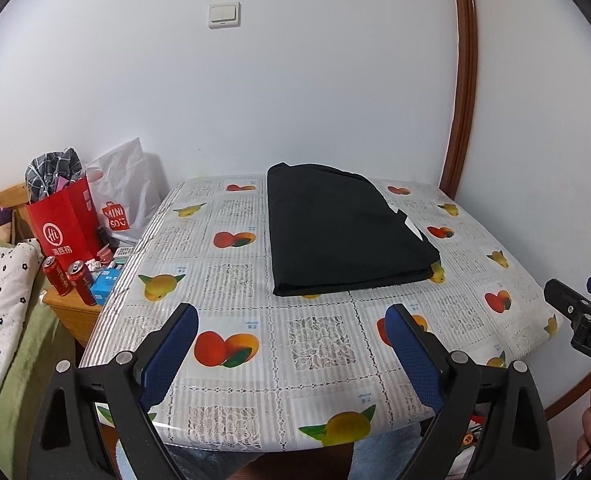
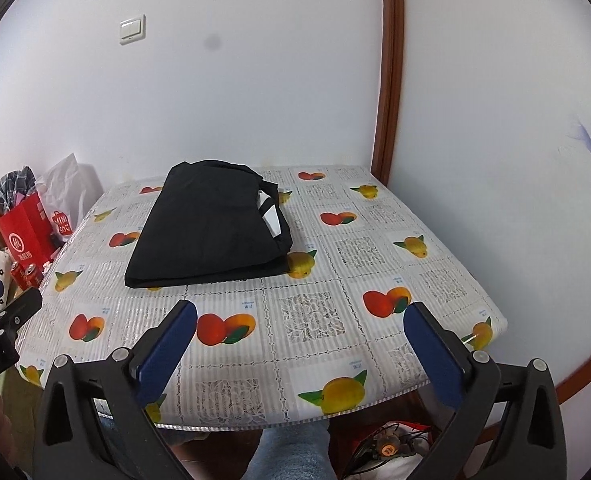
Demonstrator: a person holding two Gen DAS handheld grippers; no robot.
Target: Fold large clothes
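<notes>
Both my tongs, left tongs (image 1: 291, 316) and right tongs (image 2: 300, 316), hang spread and empty over the surface's (image 1: 315, 344) near edge. One folded black garment (image 1: 343, 236) lies toward its far edge.

Folded garment (image 1: 343, 236) lies flat on the tabletop (image 1: 315, 344), toward the far edge by the wall, with open cloth-covered surface between it and the near edge. Left gripper (image 1: 291, 332) and right gripper (image 2: 299, 332) hang above the near edge, both well short of the garment, jaws spread with nothing between them; the right gripper sits to the right of the left one. Left of the tabletop, below its level, a low cabinet (image 1: 75, 316) carries two cans (image 1: 69, 280), with a paper bag (image 1: 65, 220) behind them and a plastic bag (image 1: 123, 196) against the wall.
</notes>
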